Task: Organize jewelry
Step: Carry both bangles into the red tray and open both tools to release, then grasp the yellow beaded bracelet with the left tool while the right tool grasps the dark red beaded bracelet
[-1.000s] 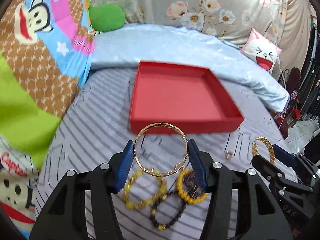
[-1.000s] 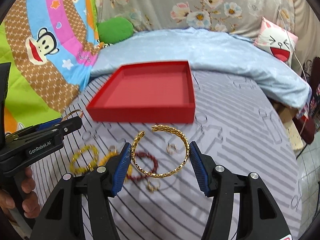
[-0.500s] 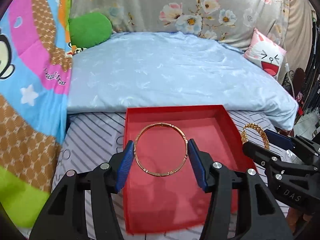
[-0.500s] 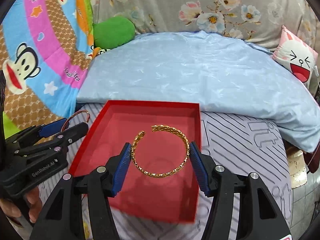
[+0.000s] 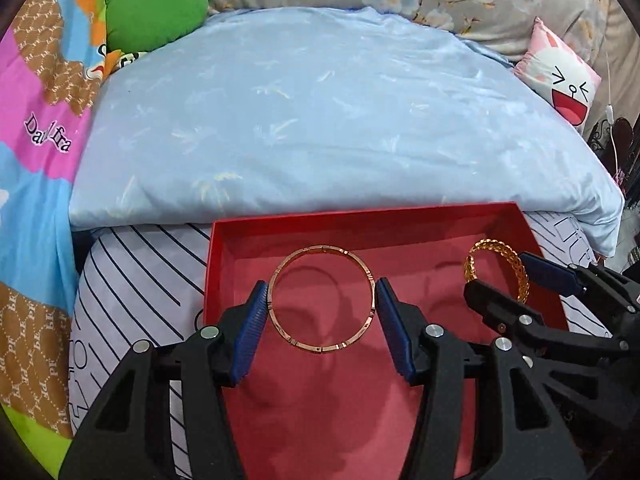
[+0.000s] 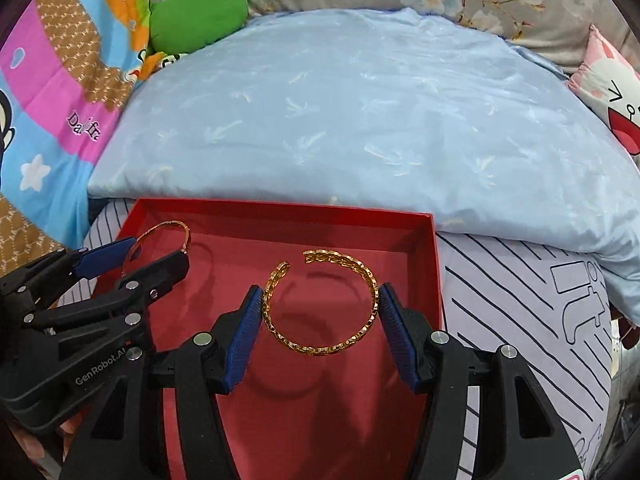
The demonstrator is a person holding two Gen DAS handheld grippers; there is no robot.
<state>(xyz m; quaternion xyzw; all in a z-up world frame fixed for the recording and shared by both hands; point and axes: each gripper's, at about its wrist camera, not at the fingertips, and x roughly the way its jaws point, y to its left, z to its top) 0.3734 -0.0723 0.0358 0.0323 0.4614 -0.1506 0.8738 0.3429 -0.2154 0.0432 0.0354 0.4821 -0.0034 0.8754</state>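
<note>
A red tray (image 5: pixel 360 216) lies on the striped bed sheet; it also shows in the right wrist view (image 6: pixel 280 208). My left gripper (image 5: pixel 322 304) is shut on a thin rose-gold bangle (image 5: pixel 276 316) and holds it over the tray's left half. My right gripper (image 6: pixel 320 308) is shut on an open gold chain cuff (image 6: pixel 372 284) and holds it over the tray's right half. The cuff (image 5: pixel 516 268) and the right gripper (image 5: pixel 500 292) show at the right of the left wrist view. The bangle (image 6: pixel 164 226) and the left gripper (image 6: pixel 132 260) show at the left of the right wrist view.
A light blue duvet (image 5: pixel 320 120) is bunched just behind the tray. A green cushion (image 5: pixel 156 8) and a cartoon blanket (image 5: pixel 40 120) lie at the left. A pink cat pillow (image 5: pixel 560 84) lies at the right. Striped sheet (image 6: pixel 520 320) shows right of the tray.
Both grippers have moved forward with their bracelets, from above the loose jewelry on the sheet to over the red tray. The other loose jewelry has dropped out of view.
</note>
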